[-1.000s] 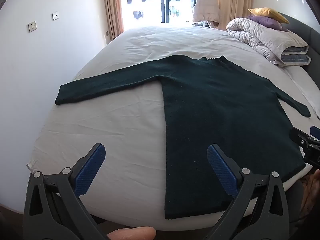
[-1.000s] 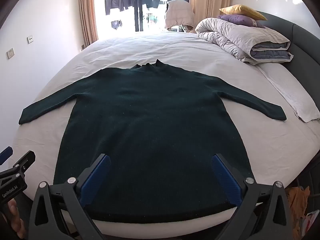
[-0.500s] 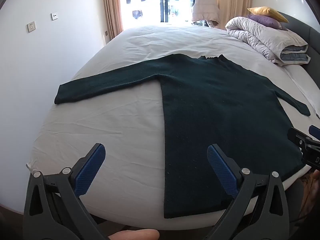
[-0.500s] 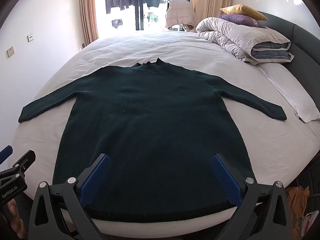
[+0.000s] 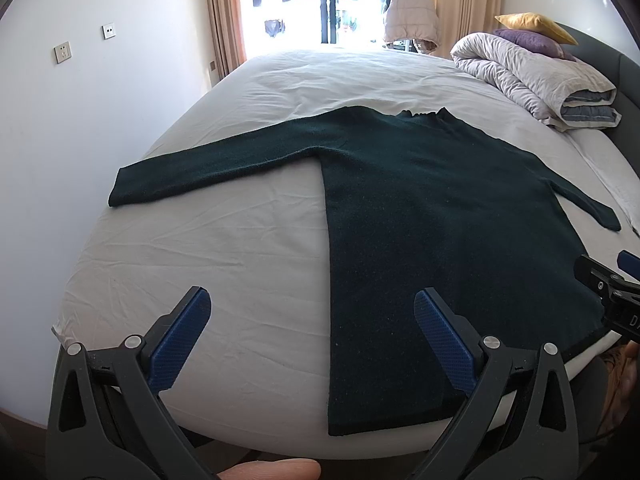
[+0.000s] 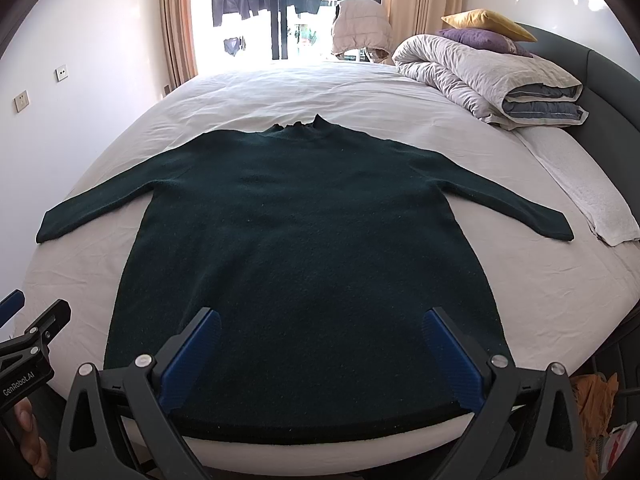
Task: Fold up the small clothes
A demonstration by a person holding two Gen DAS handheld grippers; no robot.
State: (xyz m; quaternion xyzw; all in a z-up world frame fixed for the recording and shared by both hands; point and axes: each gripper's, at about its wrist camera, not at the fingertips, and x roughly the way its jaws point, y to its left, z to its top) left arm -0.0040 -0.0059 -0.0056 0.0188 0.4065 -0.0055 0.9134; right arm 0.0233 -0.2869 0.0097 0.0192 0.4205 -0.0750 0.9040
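Left wrist view has the left gripper (image 5: 312, 340) spread wide with nothing between its blue pads, hanging over the near edge of the bed (image 5: 240, 264). Its left finger sits over bare white sheet, its right finger over the sweater's hem area. The dark green sweater (image 5: 432, 232) lies flat with the neck toward 12 o'clock, one sleeve stretched out toward 9 o'clock and the other running off toward 3 o'clock.

In the right wrist view, the right gripper (image 6: 320, 356) is just as wide open, gripping nothing, both fingers hovering above the bottom of the sweater (image 6: 312, 248) at 6 o'clock. Whether the pads touch the knit is hard to tell. A rolled-up duvet (image 6: 480, 76) sits around 2 o'clock with a purple pillow (image 6: 476, 38) and a yellow pillow (image 6: 484, 20) stacked on it.
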